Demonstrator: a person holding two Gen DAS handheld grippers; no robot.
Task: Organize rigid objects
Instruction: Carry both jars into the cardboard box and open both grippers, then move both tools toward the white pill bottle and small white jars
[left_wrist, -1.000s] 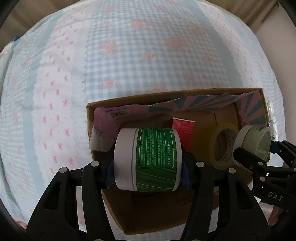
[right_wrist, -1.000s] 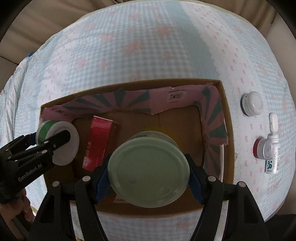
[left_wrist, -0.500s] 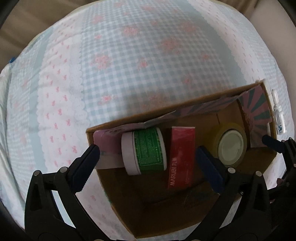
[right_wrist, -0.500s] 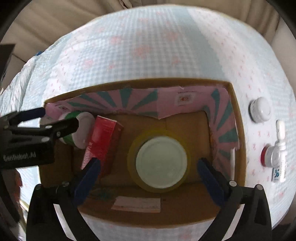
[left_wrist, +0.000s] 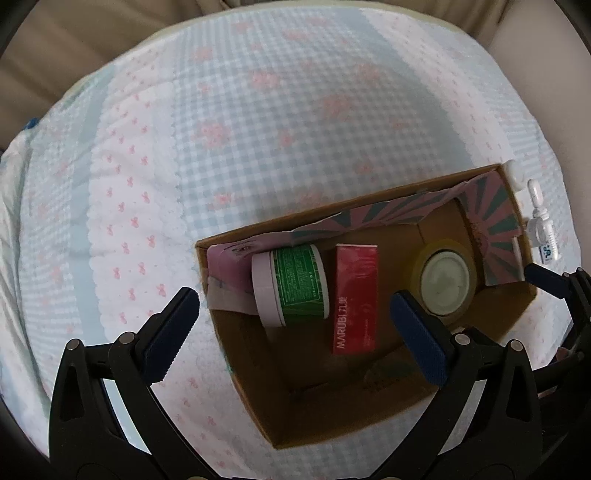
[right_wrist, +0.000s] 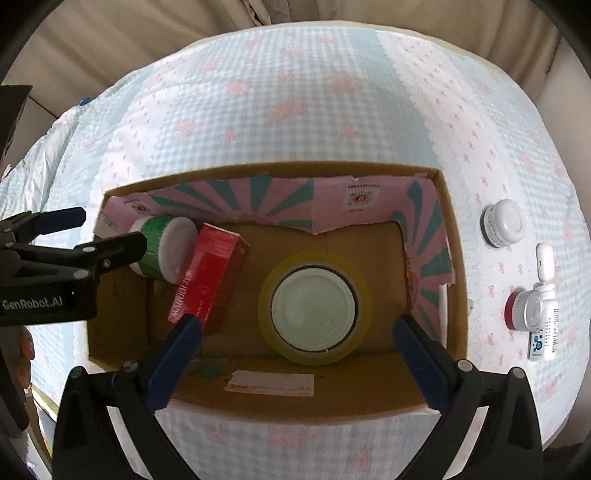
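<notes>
A cardboard box (right_wrist: 258, 171) (left_wrist: 332, 218) with a pink and green lining sits on the checked bedspread. Inside it a green-labelled jar (left_wrist: 299, 284) (right_wrist: 166, 251) lies on its side at the left end. A red carton (left_wrist: 356, 295) (right_wrist: 210, 273) lies beside that jar. A pale-lidded jar (right_wrist: 314, 308) (left_wrist: 445, 278) stands upright inside a yellow tape roll (right_wrist: 266, 295). My left gripper (left_wrist: 295, 299) (right_wrist: 110, 227) hangs open above the green jar, holding nothing. Wide open too, my right gripper (right_wrist: 298, 322) hovers over the pale-lidded jar with nothing between its pads.
Right of the box on the bedspread lie a white-lidded jar (right_wrist: 502, 223), a small white stick-shaped item (right_wrist: 545, 260), a red-capped jar (right_wrist: 517, 308) and a white bottle (right_wrist: 543, 332). Beige upholstery rings the bed. A hand shows at the left edge.
Both grippers opened and let go: the green jar now lies in the box's left end, the pale-lidded jar stands inside the tape roll. Both grippers have lifted away.
</notes>
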